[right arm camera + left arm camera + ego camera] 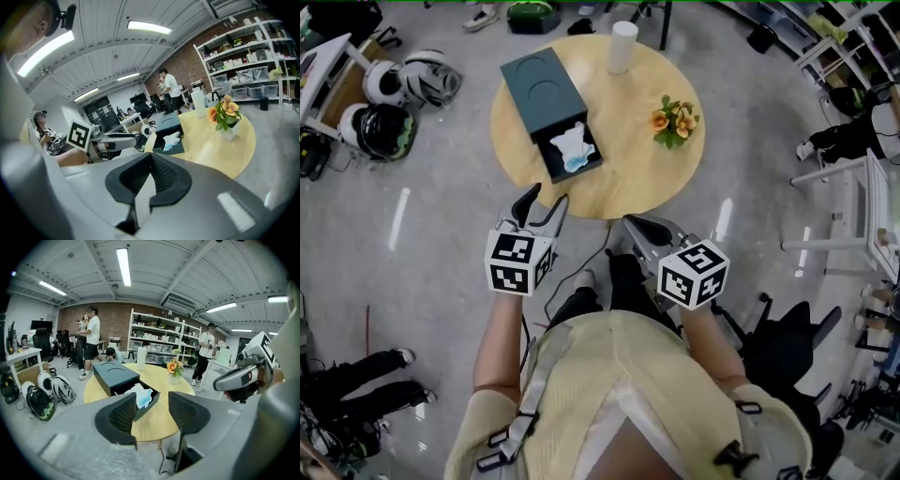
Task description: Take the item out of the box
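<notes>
Presently, we logged the left gripper (546, 201) just short of the surface's (637, 183) near edge, jaws spread wide, nothing between them, touching nothing. Ahead of it and slightly to its right lay the dark box (542, 94), long axis running away from us, open end nearest. The item (572, 147), white and pale blue, crumpled, sat in that open end. We judged the left the nearer hand. The right gripper (639, 226), off the surface, had its jaws closed together, empty.
</notes>
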`<state>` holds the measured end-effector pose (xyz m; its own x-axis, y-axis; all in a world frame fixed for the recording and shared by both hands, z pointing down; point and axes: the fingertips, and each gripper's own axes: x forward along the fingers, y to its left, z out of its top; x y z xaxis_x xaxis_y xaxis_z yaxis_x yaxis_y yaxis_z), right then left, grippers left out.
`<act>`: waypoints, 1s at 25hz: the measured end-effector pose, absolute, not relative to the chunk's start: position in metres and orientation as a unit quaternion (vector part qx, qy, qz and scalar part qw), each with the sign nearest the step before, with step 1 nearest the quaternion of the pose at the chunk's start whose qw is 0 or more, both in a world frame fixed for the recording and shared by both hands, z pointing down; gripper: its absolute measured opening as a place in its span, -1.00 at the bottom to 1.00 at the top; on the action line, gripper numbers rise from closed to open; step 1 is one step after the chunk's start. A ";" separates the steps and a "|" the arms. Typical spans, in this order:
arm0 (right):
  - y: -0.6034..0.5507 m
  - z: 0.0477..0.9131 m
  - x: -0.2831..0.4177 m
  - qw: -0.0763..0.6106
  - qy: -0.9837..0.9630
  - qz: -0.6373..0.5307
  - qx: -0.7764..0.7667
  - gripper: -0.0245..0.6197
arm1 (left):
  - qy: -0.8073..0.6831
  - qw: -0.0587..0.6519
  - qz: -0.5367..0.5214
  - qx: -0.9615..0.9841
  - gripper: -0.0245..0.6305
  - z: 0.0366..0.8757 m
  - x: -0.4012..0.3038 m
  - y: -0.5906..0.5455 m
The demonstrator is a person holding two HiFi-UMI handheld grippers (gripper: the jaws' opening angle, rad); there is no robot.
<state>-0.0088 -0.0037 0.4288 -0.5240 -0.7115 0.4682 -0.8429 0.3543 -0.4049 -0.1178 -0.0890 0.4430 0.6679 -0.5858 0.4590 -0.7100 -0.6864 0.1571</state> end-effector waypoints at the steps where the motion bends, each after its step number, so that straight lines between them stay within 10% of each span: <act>1: -0.010 0.430 -0.006 0.106 -0.817 0.310 0.474 -0.91 | -0.360 0.159 0.199 0.897 -0.22 0.445 -0.115 -0.095; 25: -0.116 0.466 0.043 0.157 -0.866 0.340 0.331 -0.91 | -0.428 0.183 0.360 0.809 -0.21 0.510 -0.073 -0.205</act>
